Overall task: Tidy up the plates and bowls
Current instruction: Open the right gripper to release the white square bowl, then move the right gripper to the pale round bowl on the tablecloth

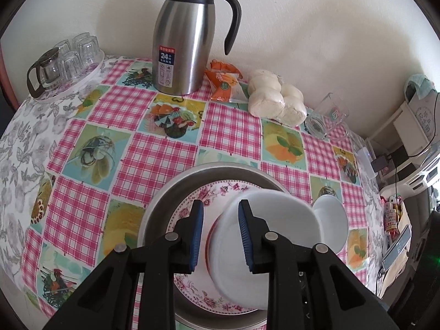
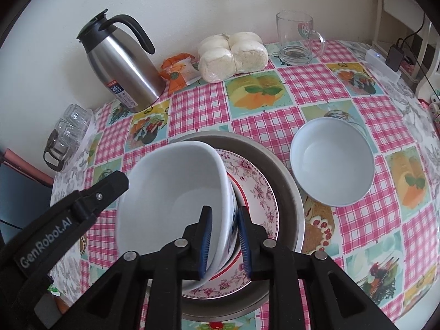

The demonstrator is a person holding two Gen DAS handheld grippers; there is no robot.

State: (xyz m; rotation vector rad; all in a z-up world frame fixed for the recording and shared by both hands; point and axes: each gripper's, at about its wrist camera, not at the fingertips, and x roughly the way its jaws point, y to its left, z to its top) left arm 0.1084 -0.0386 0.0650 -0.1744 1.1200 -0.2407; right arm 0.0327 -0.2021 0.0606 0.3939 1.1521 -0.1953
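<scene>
Both grippers' fingers straddle the white bowl (image 2: 176,192) rim, loosely.

I'm looking at a desk (image 2: 310,82) wearing a pink checked cloth. Sitting on it along the wall I'm seeing a steel jug (image 2: 123,63), an orange packet (image 2: 177,73), wrapped buns (image 2: 233,53) and a glass mug (image 2: 298,38). Nearer me, a metal basin (image 2: 288,192) and a white bowl (image 2: 332,162) are resting side by side.

My left wrist camera looks steeply down, close over the table's (image 1: 231,129) near edge; my right one does likewise. Both face the wall and share the flask (image 1: 183,41) (image 2: 123,66) at the far edge.
</scene>
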